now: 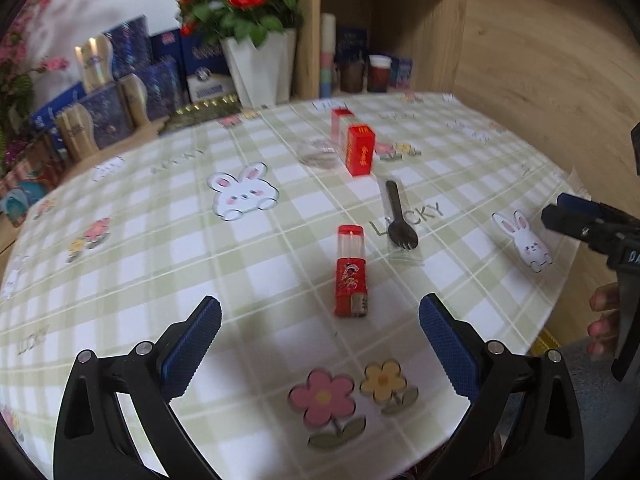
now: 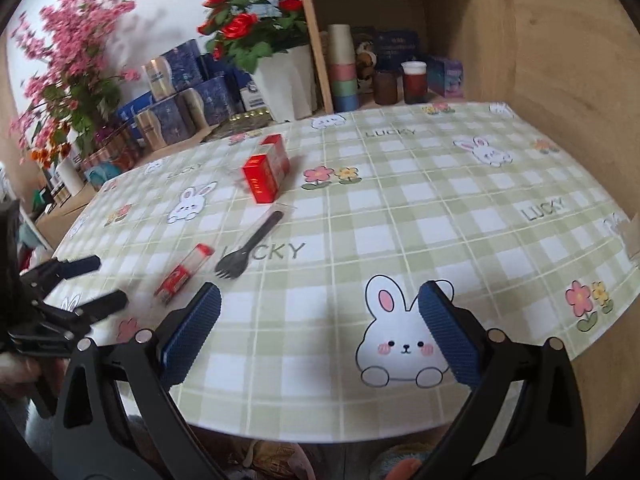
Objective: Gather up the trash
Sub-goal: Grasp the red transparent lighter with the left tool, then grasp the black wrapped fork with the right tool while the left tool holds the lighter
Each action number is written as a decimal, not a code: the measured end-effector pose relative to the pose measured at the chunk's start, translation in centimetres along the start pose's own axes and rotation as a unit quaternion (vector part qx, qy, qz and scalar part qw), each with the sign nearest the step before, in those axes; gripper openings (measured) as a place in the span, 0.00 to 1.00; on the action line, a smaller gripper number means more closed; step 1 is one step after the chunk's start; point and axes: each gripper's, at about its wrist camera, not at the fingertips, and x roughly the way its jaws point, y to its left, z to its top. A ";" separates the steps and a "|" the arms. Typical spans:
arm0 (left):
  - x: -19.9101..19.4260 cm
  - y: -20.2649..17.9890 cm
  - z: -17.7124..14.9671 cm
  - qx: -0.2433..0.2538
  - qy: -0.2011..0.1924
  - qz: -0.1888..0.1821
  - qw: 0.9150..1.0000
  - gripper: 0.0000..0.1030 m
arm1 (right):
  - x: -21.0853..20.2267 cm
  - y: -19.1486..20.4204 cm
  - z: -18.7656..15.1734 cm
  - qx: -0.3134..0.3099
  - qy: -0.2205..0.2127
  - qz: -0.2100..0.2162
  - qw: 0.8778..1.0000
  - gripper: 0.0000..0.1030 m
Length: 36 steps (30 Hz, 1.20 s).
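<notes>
Left wrist view: left gripper [image 1: 320,336] spread wide, blue ribbed pads empty, poised low over the green-and-white checked tablecloth [image 1: 160,264]. Straight ahead, just beyond the fingertips and centred in the gap, a red plastic lighter with a clear top [image 1: 351,270], flat on the cloth, long axis running away along the line of the fingers. So: pads on its long flanks with a plain forward push, by this reading. Further on and slightly right, a black plastic fork in a clear wrapper [image 1: 400,220], tines toward the gripper, handle away. Beyond that, a red cardboard carton standing upright [image 1: 360,151], a second red box [image 1: 341,126] behind it, something clear and blurred beside them, impossible to name.

Right wrist view: right gripper [image 2: 320,330] likewise parted and empty, above a printed rabbit near the table's front edge [image 2: 320,426]. Lighter [image 2: 182,276] well off to its left, fork [image 2: 248,248] ahead-left, carton [image 2: 262,180] further back. Left gripper [image 2: 104,284] plainly the nearer of the two to the lighter.

Open cloth all round the lighter; fork near but apart, no crowding. Wooden wall [image 1: 540,60] to the right, shelf clutter well back. No bin visible in either view.
</notes>
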 end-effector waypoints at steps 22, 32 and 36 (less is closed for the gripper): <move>6.7 -1.7 1.8 0.059 0.049 0.004 0.997 0.68 | 3.0 1.1 -0.2 -0.028 0.042 0.004 0.999 0.94; 6.1 -2.4 1.1 0.069 0.034 -0.042 0.996 0.24 | 4.0 2.0 -0.6 -0.027 0.066 0.015 0.997 0.94; 5.8 -1.9 0.8 0.047 0.028 -0.047 0.997 0.22 | 4.4 1.7 -0.8 -0.009 0.073 0.020 0.997 0.94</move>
